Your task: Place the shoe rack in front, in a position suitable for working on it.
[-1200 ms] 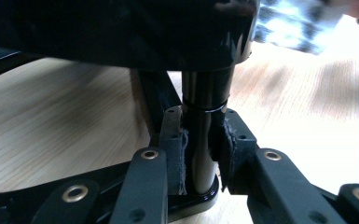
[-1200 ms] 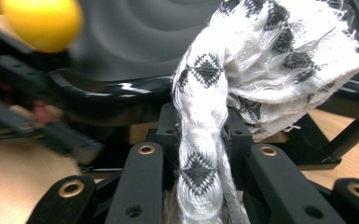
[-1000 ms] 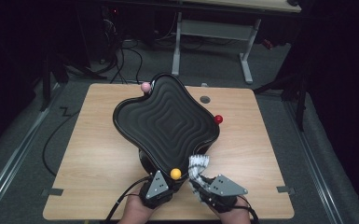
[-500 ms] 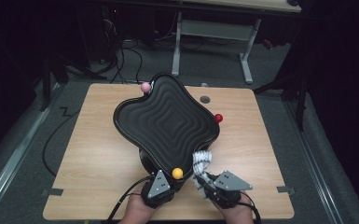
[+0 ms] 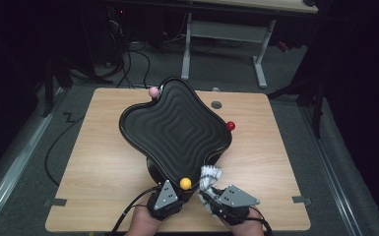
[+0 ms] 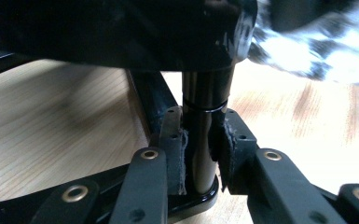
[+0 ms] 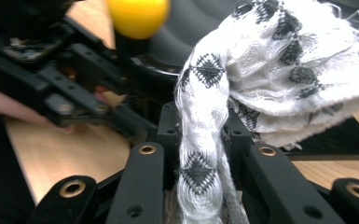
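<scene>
Right tongs [image 5: 210, 189] nudged nearer, clamping cloth [image 5: 210, 176] (upright), left tongs [image 5: 178, 191] gripping tray [image 5: 174, 128] post.

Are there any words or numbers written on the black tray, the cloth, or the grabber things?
None can be read. The black wavy tray is plain, the white cloth carries only a black diamond pattern, and the left gripper and right gripper show bare screws and no lettering. The wooden table has no print either.
</scene>
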`<state>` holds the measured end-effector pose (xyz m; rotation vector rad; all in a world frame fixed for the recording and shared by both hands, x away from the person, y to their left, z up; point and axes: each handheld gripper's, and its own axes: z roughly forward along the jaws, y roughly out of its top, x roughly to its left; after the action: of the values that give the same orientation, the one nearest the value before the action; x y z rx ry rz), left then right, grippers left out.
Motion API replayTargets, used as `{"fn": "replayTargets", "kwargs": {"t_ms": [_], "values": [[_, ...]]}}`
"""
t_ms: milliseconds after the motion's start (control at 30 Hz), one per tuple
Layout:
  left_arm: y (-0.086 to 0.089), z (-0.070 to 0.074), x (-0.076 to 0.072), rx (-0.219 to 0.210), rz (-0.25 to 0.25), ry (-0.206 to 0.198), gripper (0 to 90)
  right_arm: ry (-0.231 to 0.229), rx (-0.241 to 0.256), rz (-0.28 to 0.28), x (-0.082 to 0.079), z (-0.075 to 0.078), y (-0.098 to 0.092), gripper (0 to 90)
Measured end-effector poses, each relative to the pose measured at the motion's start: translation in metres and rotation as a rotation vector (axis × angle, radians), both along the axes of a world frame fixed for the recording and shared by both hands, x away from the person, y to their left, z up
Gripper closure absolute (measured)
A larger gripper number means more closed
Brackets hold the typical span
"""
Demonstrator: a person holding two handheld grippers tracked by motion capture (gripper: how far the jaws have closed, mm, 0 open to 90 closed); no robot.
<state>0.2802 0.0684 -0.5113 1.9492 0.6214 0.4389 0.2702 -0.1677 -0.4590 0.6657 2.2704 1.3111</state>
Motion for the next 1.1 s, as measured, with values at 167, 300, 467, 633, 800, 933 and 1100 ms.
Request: {"fn": "replayTargets", "kwargs": {"t_ms": [167, 300, 467, 633, 800, 933, 1100], "values": [[0.000, 0.000, 0.001, 0.003, 0.000, 0.000, 73.7, -0.001, -0.009, 0.060, -0.009, 0.001, 0.012, 75.0], [0.000, 0.000, 0.001, 0.000, 0.003, 0.002, 73.7, -0.009, -0.024, 0.102, -0.014, 0.001, 0.021, 75.1], [0.000, 0.000, 0.000, 0.002, 0.004, 0.004, 73.7, -0.019, -0.025, 0.078, -0.010, 0.002, 0.016, 75.4], [0.001, 0.000, 0.000, 0.001, 0.008, 0.002, 73.8, 0.006, 0.008, -0.073, 0.010, -0.001, -0.006, 75.3], [0.002, 0.000, -0.002, -0.002, 0.014, 0.001, 73.7, 0.008, 0.002, -0.036, 0.005, 0.001, 0.000, 75.5], [0.002, 0.000, -0.002, -0.004, 0.016, -0.001, 73.8, -0.013, -0.011, 0.018, -0.009, 0.006, 0.011, 75.6], [0.002, 0.000, -0.003, 0.003, 0.016, -0.006, 73.3, -0.022, -0.009, 0.081, -0.017, 0.009, 0.027, 75.6]]}}
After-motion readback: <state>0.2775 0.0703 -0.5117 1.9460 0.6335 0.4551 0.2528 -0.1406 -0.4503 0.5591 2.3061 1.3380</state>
